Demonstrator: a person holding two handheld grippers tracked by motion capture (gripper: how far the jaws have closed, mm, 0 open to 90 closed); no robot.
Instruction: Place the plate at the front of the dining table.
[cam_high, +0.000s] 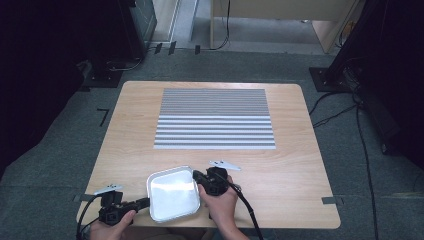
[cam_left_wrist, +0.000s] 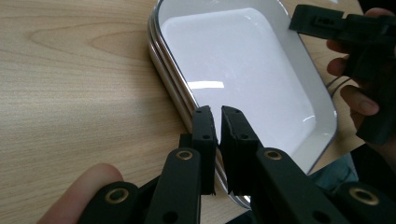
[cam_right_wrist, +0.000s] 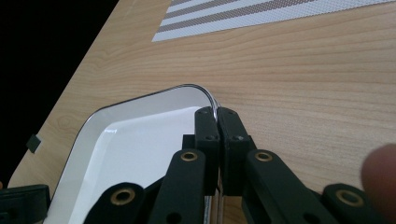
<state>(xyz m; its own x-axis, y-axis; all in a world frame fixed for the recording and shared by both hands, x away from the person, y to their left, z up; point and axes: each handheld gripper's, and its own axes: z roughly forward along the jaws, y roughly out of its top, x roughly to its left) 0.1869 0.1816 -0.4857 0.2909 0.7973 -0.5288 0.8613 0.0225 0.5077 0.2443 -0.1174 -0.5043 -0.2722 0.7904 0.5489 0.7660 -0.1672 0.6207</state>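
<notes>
At the near edge of the table, the left gripper and the right gripper each pinch, jaws narrow, opposite rims of the white tray lying flat between them, with the striped mat farther back.

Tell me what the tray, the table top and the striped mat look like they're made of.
Tray: probably polished metal, going by its glossy bright inside and thin mirror-like rim; a white enamel coat is possible. Table top: light wood or wood-look laminate, matte, with visible grain lines. Striped mat: seemingly woven plastic or fabric mesh, with a fine dotted texture in grey and white bands.
</notes>
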